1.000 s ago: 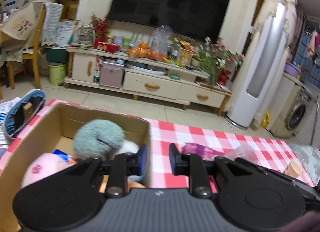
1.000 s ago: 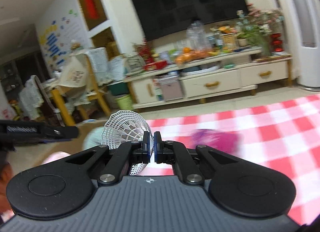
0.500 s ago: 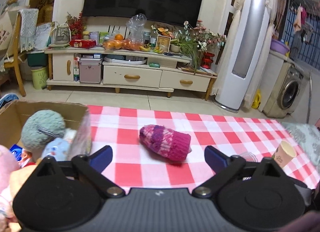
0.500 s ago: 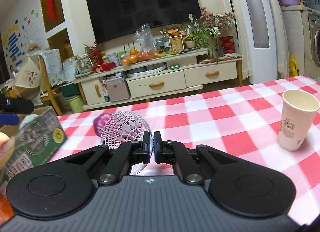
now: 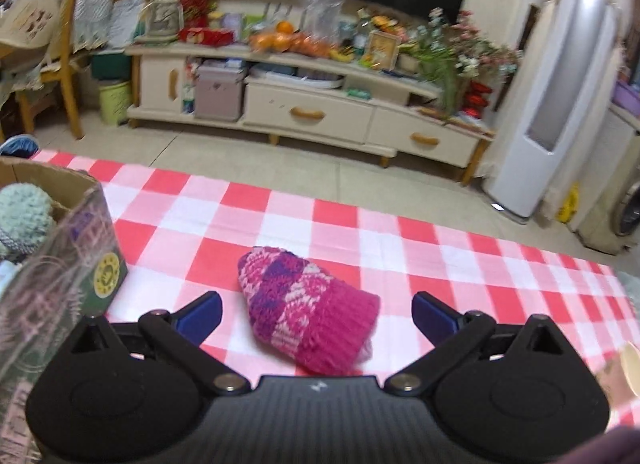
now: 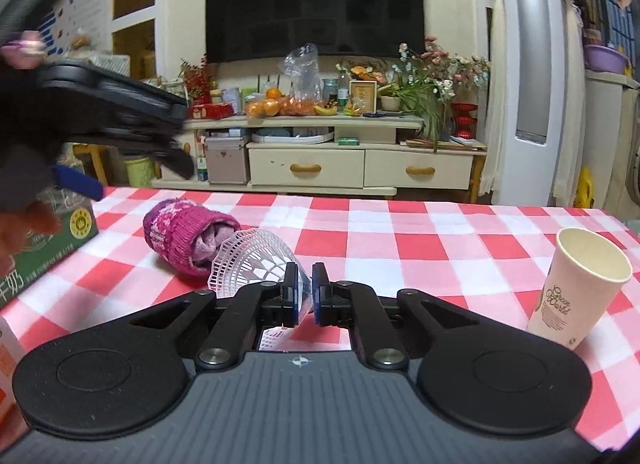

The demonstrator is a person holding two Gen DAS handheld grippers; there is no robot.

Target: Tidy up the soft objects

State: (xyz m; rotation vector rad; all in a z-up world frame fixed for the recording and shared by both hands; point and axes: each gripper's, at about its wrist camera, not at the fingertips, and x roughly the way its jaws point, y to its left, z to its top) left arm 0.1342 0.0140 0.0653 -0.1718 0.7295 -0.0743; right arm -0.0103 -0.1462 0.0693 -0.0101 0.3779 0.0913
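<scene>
A pink and purple knitted hat (image 5: 310, 314) lies on the red checked tablecloth (image 5: 400, 240). My left gripper (image 5: 316, 310) is open wide, with the hat between its fingers. The hat also shows in the right wrist view (image 6: 182, 236), with the left gripper (image 6: 80, 180) above it. My right gripper (image 6: 304, 294) is shut on a white plastic mesh shuttlecock (image 6: 252, 260), held low over the table. A cardboard box (image 5: 60, 240) at the left holds a teal knitted hat (image 5: 22, 204) and other soft things.
A paper cup (image 6: 580, 284) stands on the table at the right. The box's printed side (image 6: 48, 240) is at the table's left. Beyond the table are a TV cabinet (image 6: 320, 152), a TV and a tall white air conditioner (image 5: 556, 76).
My left gripper left the box, opened wide and moved right and down around the pink hat. My right gripper swung right and lowered toward the table, still holding the shuttlecock.
</scene>
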